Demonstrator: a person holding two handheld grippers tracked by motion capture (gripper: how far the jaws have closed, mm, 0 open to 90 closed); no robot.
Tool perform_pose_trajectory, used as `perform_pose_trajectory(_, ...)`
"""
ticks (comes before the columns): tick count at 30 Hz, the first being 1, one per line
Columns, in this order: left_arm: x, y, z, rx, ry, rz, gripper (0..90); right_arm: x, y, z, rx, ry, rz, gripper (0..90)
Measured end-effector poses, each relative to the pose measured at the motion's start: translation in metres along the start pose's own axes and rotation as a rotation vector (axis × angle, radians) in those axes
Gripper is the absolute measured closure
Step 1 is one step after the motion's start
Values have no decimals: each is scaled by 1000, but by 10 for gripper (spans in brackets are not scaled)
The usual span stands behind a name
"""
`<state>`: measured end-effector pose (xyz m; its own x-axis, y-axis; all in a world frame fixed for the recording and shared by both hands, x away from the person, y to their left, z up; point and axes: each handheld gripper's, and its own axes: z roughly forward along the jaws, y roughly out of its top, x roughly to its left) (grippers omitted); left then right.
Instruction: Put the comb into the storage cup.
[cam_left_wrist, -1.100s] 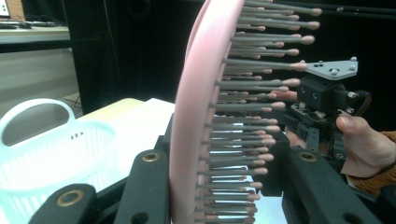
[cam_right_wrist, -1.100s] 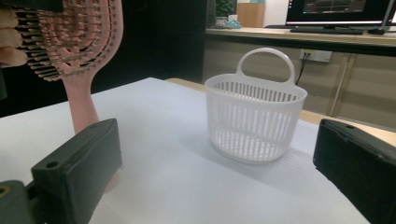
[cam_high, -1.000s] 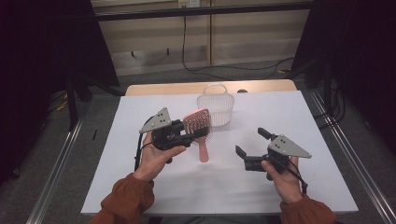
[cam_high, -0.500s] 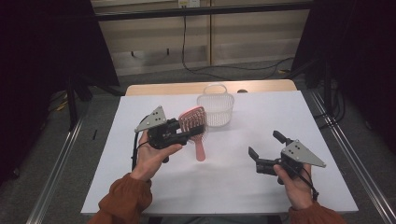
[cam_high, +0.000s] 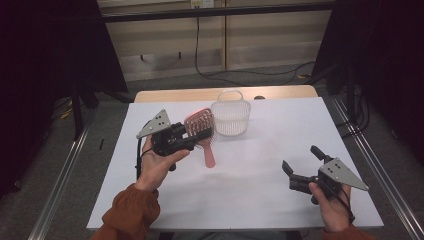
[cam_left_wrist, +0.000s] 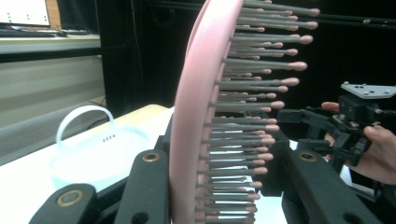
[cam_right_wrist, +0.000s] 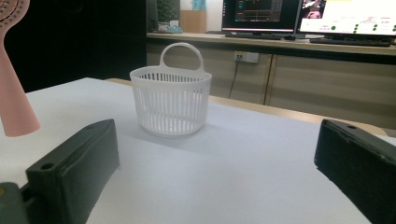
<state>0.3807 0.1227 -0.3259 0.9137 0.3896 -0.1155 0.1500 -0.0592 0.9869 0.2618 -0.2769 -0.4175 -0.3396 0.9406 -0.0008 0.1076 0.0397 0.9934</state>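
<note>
With the left gripper (cam_high: 192, 134) clamped on the pink hairbrush (cam_high: 201, 131) head just beside the white basket (cam_high: 230, 118), lift handle-down over its rim, while the empty, wide-open right gripper (cam_high: 303, 164) stays well apart.

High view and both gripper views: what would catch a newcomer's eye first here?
The pink hairbrush stands out first, its head clamped in the left tool above the white table, bristles filling the left gripper view. Next comes the white slatted basket standing upright at the table's far side, just beyond the brush. The right tool waits open and empty near the table's near right corner.
</note>
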Motion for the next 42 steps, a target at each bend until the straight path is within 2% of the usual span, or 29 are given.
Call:
perform_pose_trajectory(3, 2, 3, 0, -6, 10, 1, 641, -2, -1, -4, 6, -15, 20, 0)
perform_pose_trajectory(9, 8, 5, 3, -3, 31, -3, 641, -5, -6, -12, 10, -45, 2, 0)
perform_pose_trajectory(13, 12, 5, 8, -2, 36, -12, 641, -8, -9, -15, 22, -44, 4, 7)
perform_pose_trajectory(15, 12, 5, 11, -6, 47, -2, 641, -9, -11, -14, 21, -53, -1, 5)
perform_pose_trajectory(17, 13, 5, 14, -9, 40, -10, 641, -9, -10, -14, 16, -56, -8, 6)
perform_pose_trajectory(24, 16, 14, 24, -16, 51, 5, 642, -10, -11, -14, 11, -53, 1, 1)
perform_pose_trajectory(27, 18, 17, 28, -22, 63, -1, 641, -9, -10, -14, 3, -36, -1, 2)
perform_pose_trajectory(32, 23, 19, 34, -27, 71, -5, 642, -9, -11, -13, 2, -36, -8, 2)
perform_pose_trajectory(42, 29, 35, 41, -45, 87, 7, 642, -9, -11, -13, 3, -36, -4, 0)
